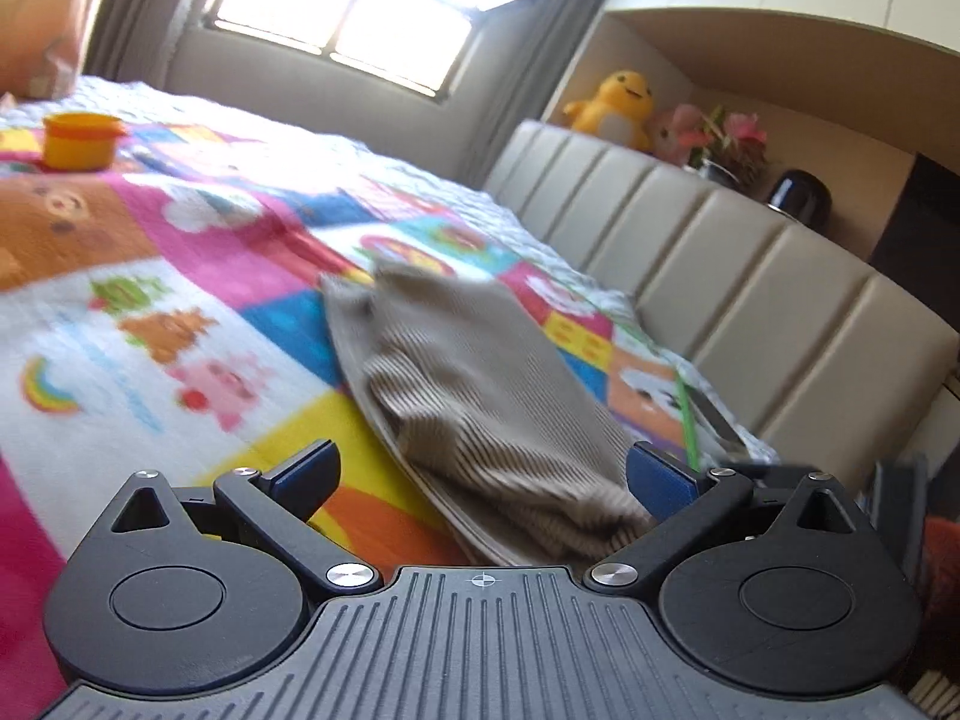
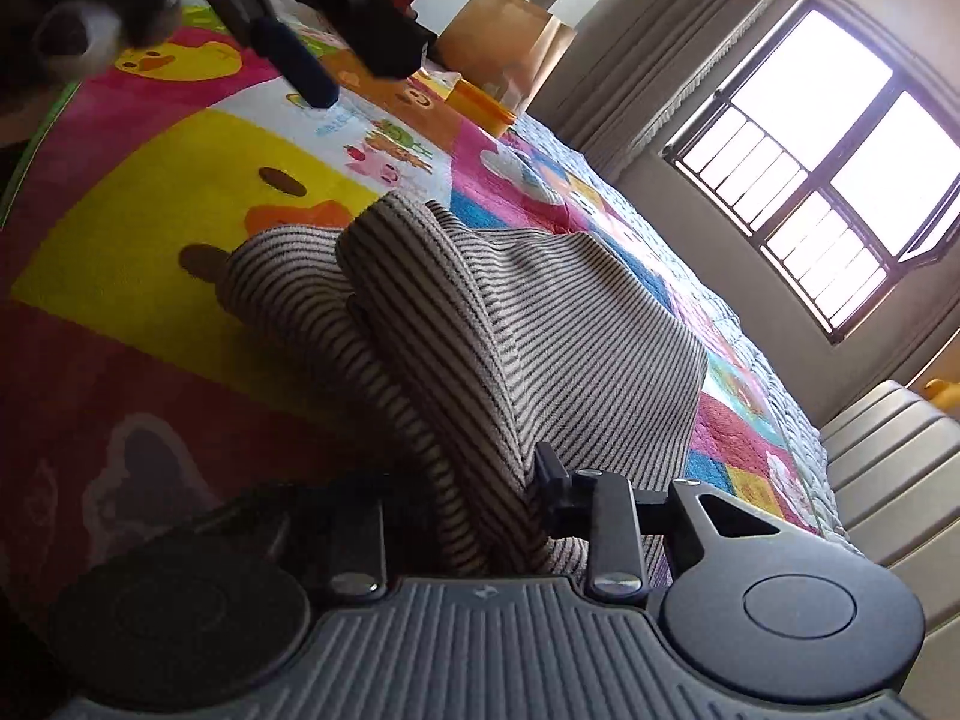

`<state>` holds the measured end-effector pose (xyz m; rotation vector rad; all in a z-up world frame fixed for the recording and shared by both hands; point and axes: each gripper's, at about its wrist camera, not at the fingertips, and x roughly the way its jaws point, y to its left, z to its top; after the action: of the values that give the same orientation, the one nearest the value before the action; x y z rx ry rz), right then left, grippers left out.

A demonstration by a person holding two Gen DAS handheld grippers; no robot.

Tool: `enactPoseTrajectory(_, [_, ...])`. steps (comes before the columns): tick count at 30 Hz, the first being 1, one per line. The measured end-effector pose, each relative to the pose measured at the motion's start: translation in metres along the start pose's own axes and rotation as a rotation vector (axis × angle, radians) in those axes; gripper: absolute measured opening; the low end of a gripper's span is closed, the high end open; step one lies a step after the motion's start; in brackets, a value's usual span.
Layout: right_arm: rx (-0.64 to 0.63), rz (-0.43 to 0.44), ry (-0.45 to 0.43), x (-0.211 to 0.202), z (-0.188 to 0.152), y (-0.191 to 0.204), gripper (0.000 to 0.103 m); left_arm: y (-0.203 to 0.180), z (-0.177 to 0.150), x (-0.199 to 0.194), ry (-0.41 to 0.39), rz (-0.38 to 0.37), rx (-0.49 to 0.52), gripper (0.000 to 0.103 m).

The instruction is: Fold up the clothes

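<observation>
- Clothes first: one beige ribbed knit garment with thin dark stripes (image 2: 480,324) lies on the bright patchwork cartoon blanket (image 1: 180,324) that covers the bed.
- It looks partly folded. One flap is turned over the rest, and a thick rolled bump sits along one side.
- I think the fold is not done yet. The pile is lumpy, not flat and neat, so it needs more folding and smoothing.
- The right tool (image 2: 480,504) has its two sides pulled close together, with a bunch of the striped cloth pinched between them. It looks like it is gripping the near edge of the garment.
- The left tool (image 1: 480,474) is wide open. The cloth lies between its blue pads (image 1: 312,468), but they do not squeeze it. The cloth may touch the right-hand pad; I cannot be sure.
- From the right camera, the left tool shows up high in the far corner, above the blanket and apart from the garment.
- Farther out are a small yellow plastic cup (image 1: 81,141), a brown paper bag (image 2: 510,42), the padded cream headboard (image 1: 720,276), a yellow stuffed toy (image 1: 618,108) on a shelf and a bright barred window (image 2: 828,168).
- Hard to see: the left picture is blurry. The near end of the garment is hidden under the tools. One finger of the right tool is lost in shadow. I cannot tell what kind of garment it is.
</observation>
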<state>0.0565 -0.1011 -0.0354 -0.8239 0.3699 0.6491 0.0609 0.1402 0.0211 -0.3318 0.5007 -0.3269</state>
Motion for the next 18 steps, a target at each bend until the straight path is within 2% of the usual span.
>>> enactPoseTrajectory(3, [0.007, 0.037, 0.011, -0.013, 0.006, 0.000, 0.028, -0.004, 0.018, 0.009, 0.012, 0.012, 0.063, 0.103])
enactPoseTrajectory(7, [-0.037, 0.102, 0.045, -0.049, 0.012, 0.000, 0.027, -0.011, 0.029, 0.041, 0.083, -0.008, 0.158, 0.103])
enactPoseTrajectory(12, [-0.106, 0.145, 0.099, -0.087, 0.032, -0.018, 0.027, -0.006, 0.008, 0.094, 0.252, 0.015, 0.272, 0.103])
enactPoseTrajectory(14, [-0.150, 0.140, 0.110, -0.093, 0.045, -0.029, 0.026, 0.002, -0.003, 0.106, 0.301, -0.023, 0.289, 0.103])
enactPoseTrajectory(18, [-0.272, 0.126, 0.126, -0.082, 0.079, -0.058, 0.026, 0.025, 0.003, 0.105, 0.315, -0.120, 0.241, 0.103])
